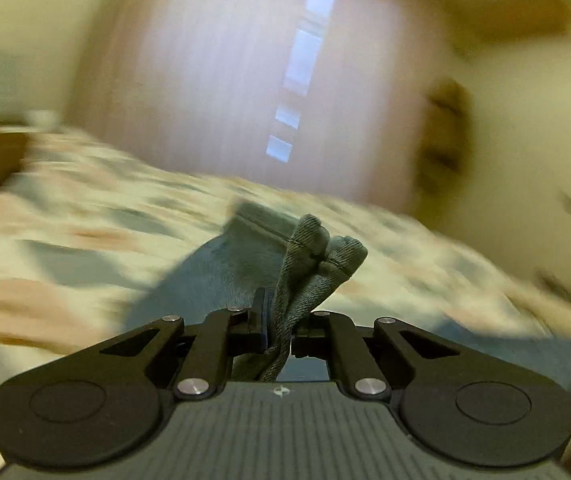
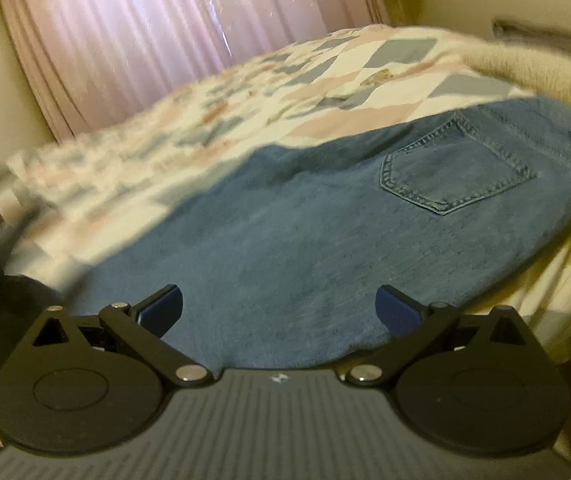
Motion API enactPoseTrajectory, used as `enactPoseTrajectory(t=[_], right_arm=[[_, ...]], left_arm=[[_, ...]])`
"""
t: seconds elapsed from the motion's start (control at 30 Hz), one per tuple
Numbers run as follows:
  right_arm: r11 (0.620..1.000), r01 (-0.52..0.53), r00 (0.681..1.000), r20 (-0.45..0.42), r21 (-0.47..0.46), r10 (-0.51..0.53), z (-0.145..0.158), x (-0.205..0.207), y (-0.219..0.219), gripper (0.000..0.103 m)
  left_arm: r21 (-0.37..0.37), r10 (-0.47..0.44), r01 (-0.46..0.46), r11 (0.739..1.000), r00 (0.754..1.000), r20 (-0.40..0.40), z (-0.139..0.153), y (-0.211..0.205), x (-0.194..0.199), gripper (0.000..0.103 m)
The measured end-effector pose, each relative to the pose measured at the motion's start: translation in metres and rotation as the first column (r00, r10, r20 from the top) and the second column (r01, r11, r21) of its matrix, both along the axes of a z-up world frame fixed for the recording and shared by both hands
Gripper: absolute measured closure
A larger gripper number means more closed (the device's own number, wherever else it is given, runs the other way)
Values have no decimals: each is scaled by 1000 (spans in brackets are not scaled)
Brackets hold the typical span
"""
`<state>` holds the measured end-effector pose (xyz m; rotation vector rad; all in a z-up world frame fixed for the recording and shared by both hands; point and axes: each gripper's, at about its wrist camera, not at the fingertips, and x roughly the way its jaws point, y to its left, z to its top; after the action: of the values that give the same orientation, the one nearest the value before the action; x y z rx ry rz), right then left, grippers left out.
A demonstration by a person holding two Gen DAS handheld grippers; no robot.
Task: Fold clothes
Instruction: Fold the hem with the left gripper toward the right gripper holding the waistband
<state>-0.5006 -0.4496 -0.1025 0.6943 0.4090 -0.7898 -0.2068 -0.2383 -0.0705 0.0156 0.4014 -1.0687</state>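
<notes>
Left claw (image 1: 279, 334) pinches a bunched denim fold (image 1: 317, 264) — blurred patterned bedspread (image 1: 85, 220) beyond.

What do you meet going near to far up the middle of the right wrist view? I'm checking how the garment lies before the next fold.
Right gripper, jaws open → jeans with back pocket → patchwork bedspread → pink curtain.

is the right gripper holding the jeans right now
No, the right gripper is open, its blue pads spread wide above the jeans with nothing between them.
</notes>
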Motion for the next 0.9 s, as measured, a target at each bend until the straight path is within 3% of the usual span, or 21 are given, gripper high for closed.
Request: enactPoseTrajectory(t=[0.07, 0.1, 0.17, 0.2, 0.37, 0.47, 0.53, 0.57, 0.6, 0.67, 0.8, 0.83, 0.9], right_arm=[[991, -21, 985, 171, 135, -2, -5, -16, -18, 7], [973, -52, 963, 270, 225, -10, -11, -21, -28, 11], [904, -159, 897, 440, 397, -36, -29, -21, -48, 12], [865, -211, 877, 479, 456, -39, -37, -13, -55, 12], [740, -360, 882, 465, 568, 72, -59, 63, -68, 12], [704, -403, 889, 432, 586, 149, -56, 102, -72, 14], [682, -436, 881, 433, 587, 191, -51, 118, -72, 32], [662, -456, 874, 442, 595, 205, -51, 124, -71, 49], [651, -446, 884, 414, 614, 215, -52, 128, -70, 54], [661, -399, 915, 328, 636, 237, -55, 133, -64, 55], [609, -447, 886, 418, 656, 201, -62, 136, -60, 57], [607, -454, 882, 423, 652, 206, -62, 140, -59, 63], [647, -452, 887, 384, 614, 256, -59, 146, -57, 92]], left_arm=[[98, -100, 99, 990, 995, 5, -26, -34, -28, 93], [143, -131, 131, 981, 991, -6, -40, -47, -38, 93], [199, -137, 139, 970, 990, -22, -58, -58, -52, 93], [199, -133, 133, 971, 991, -12, -60, -57, -54, 93], [169, -161, 155, 973, 987, 22, -53, -53, -57, 93], [178, -186, 171, 969, 980, 72, -53, -50, -75, 92], [200, -205, 181, 963, 972, 112, -58, -43, -93, 91], [208, -210, 179, 962, 968, 135, -60, -42, -98, 91], [206, -213, 180, 962, 965, 152, -61, -41, -101, 91], [181, -212, 182, 966, 964, 162, -61, -38, -102, 91], [164, -216, 190, 968, 964, 155, -60, -39, -98, 90], [169, -222, 195, 966, 962, 156, -61, -40, -99, 90], [176, -232, 204, 963, 960, 157, -64, -43, -100, 87]])
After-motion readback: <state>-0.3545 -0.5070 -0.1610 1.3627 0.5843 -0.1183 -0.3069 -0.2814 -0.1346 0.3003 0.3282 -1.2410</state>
